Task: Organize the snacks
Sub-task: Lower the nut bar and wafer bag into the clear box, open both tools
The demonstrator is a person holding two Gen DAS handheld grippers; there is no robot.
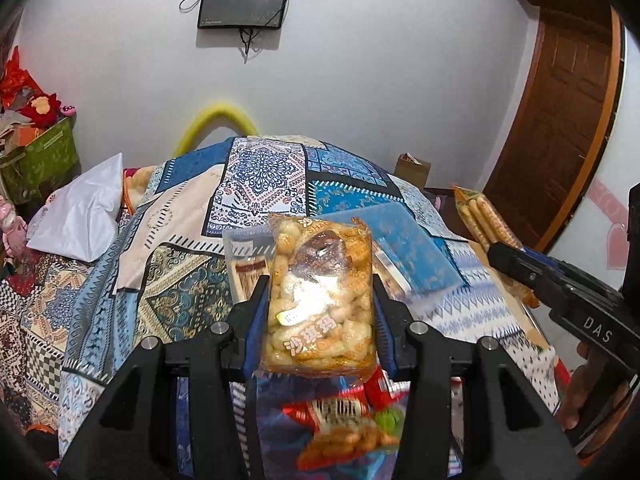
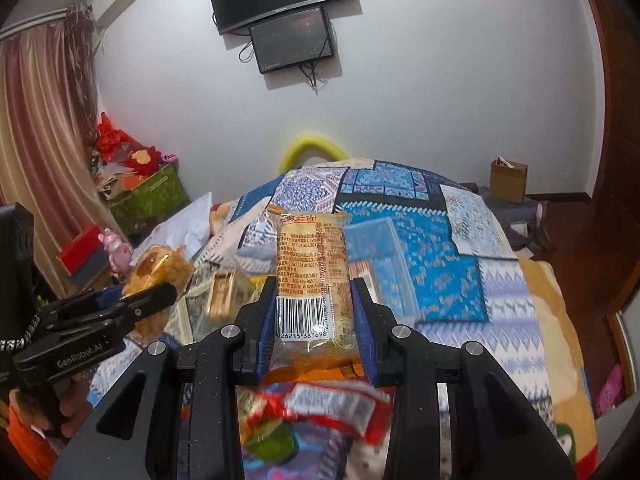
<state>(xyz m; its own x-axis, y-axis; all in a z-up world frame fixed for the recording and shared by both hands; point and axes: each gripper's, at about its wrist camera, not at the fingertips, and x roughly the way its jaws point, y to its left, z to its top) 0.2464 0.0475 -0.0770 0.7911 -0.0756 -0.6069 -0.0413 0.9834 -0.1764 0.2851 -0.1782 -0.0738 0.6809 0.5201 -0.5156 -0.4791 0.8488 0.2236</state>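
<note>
My left gripper [image 1: 320,292] is shut on a clear pack of puffed sachima snack [image 1: 320,296] and holds it above the bed. It also shows at the left of the right wrist view [image 2: 160,292]. My right gripper [image 2: 314,300] is shut on an orange biscuit pack with a barcode [image 2: 310,280], held upright; it shows at the right of the left wrist view [image 1: 500,252] with the biscuit pack [image 1: 480,216]. A clear plastic box [image 1: 404,248] lies on the patterned bedspread [image 1: 180,264] just beyond both packs. A red snack bag [image 1: 344,424] lies below the grippers.
A white bag [image 1: 80,216] and a green box of toys [image 1: 40,160] sit at the left. A cardboard box [image 2: 508,180] stands on the floor by the wall. A wooden door [image 1: 568,120] is at the right. Two screens [image 2: 280,12] hang on the wall.
</note>
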